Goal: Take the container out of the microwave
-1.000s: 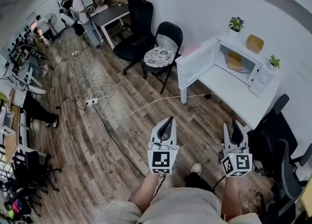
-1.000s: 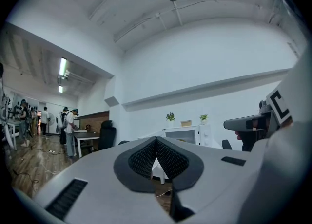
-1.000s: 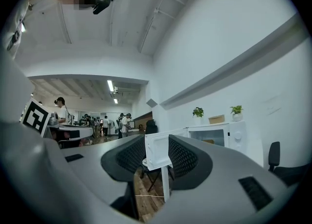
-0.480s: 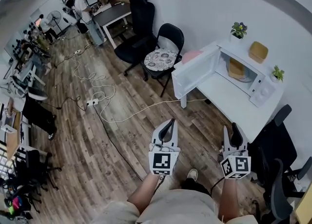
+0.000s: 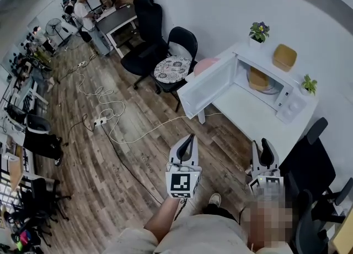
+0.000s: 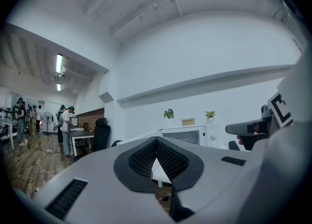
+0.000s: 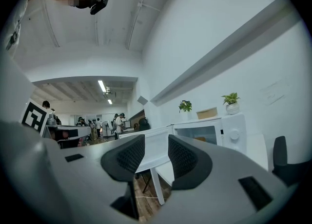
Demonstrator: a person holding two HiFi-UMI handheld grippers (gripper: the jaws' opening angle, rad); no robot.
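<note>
The tan container (image 5: 257, 79) sits inside the open white microwave (image 5: 290, 104), ahead and well apart. The spread right claw (image 5: 261, 148) is nearer than the pressed-together left claw (image 5: 189, 141).

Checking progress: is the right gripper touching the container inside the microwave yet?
Apart. The head view shows the right gripper well short of the microwave, where the container sits inside.
</note>
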